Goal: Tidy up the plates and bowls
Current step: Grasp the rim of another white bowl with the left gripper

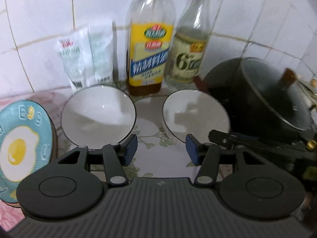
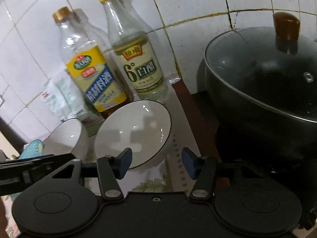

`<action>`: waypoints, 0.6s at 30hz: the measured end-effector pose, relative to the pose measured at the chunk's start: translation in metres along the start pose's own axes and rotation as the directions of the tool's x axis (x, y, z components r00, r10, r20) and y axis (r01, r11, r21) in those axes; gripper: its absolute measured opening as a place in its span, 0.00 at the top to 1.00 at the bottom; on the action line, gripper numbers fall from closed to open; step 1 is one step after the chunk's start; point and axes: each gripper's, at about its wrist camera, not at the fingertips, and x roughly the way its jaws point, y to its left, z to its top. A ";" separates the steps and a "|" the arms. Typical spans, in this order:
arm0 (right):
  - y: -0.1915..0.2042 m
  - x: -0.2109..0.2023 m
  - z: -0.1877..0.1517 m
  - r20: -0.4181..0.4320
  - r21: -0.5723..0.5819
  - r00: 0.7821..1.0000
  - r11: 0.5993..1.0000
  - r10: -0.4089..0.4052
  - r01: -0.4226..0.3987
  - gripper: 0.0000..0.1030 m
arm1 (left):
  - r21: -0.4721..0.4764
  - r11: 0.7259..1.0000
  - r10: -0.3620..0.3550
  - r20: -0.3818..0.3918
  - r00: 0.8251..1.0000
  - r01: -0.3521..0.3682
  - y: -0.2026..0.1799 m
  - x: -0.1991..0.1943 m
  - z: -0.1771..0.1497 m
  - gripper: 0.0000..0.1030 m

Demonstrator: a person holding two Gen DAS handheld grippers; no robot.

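Two white bowls with thin dark rims stand on the counter. In the left wrist view the left bowl and the right bowl sit just beyond my open, empty left gripper. A teal plate with a fried-egg picture lies at the far left. In the right wrist view my right gripper is open and empty, its left finger over the near rim of the right bowl. The left bowl and a sliver of the teal plate lie further left.
A yellow-labelled bottle, a yellow-capped vinegar bottle and white packets stand against the tiled wall. A black pot with a glass lid sits on the stove at the right. The left gripper's body shows at the left edge.
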 end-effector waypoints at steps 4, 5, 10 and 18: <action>-0.001 0.014 0.006 -0.024 0.004 1.000 1.000 0.000 0.000 0.57 | -0.007 1.000 0.019 -0.045 0.999 -0.020 -0.002 0.025 0.005 0.55; -0.001 0.018 0.007 -0.028 0.000 1.000 1.000 -0.006 0.006 0.61 | -0.005 1.000 0.013 -0.040 0.999 -0.013 -0.003 0.027 0.005 0.58; -0.003 0.030 0.011 -0.040 0.014 0.999 1.000 -0.009 0.010 0.67 | 0.015 1.000 -0.021 -0.045 0.999 0.021 -0.007 0.030 0.007 0.73; -0.005 0.033 0.011 -0.040 0.022 0.999 1.000 -0.007 0.008 0.75 | -0.020 0.997 -0.080 -0.079 0.994 0.079 -0.006 0.038 0.007 0.83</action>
